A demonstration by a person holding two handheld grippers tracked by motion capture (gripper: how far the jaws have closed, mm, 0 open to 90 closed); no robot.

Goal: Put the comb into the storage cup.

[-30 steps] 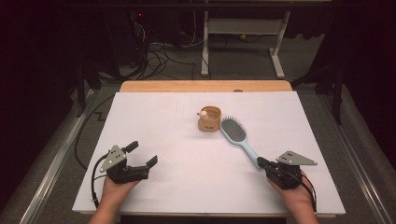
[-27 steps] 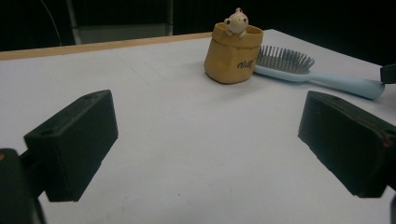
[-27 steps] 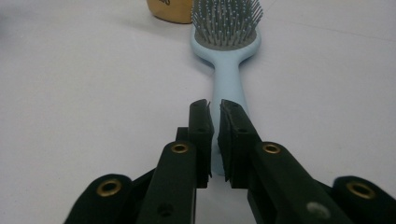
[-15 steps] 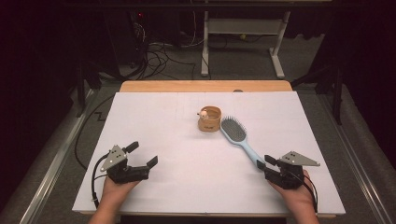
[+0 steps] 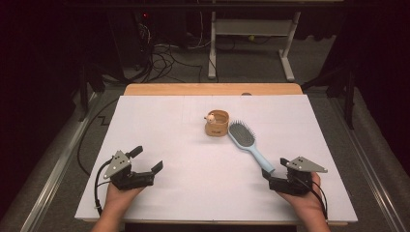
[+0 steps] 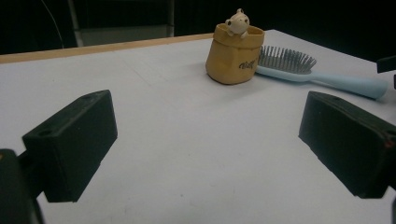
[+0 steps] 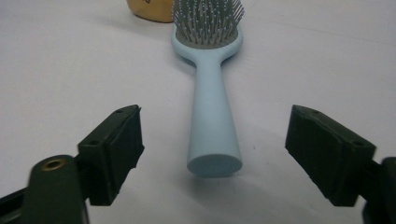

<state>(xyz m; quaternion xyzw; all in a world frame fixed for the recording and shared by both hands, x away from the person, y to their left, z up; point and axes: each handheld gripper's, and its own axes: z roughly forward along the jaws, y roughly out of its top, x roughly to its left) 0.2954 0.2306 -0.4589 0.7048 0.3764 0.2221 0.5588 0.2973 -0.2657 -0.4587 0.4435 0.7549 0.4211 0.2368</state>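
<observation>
The right gripper rested low near the right front of the table, held in the person's right hand. Its jaws had just been opening and stood wide apart, one on each side of the butt end of the hairbrush handle, with neither pad pressing on it. In the right gripper view, the right gripper showed clear gaps between both black jaws and the pale blue handle, whose flat round end faced the camera.

The hairbrush lay flat on the white table surface, bristles up, with its head pointing away from the right gripper toward the middle of the table. Just beside the head stood a small tan pouch, upright, with a little cream figure at its rim. In the left gripper view the pouch and the brush head appeared touching or nearly so; which one could not be determined.

The left gripper sat well apart at the left front of the table, held in the left hand, its jaws wide with nothing between them.
</observation>
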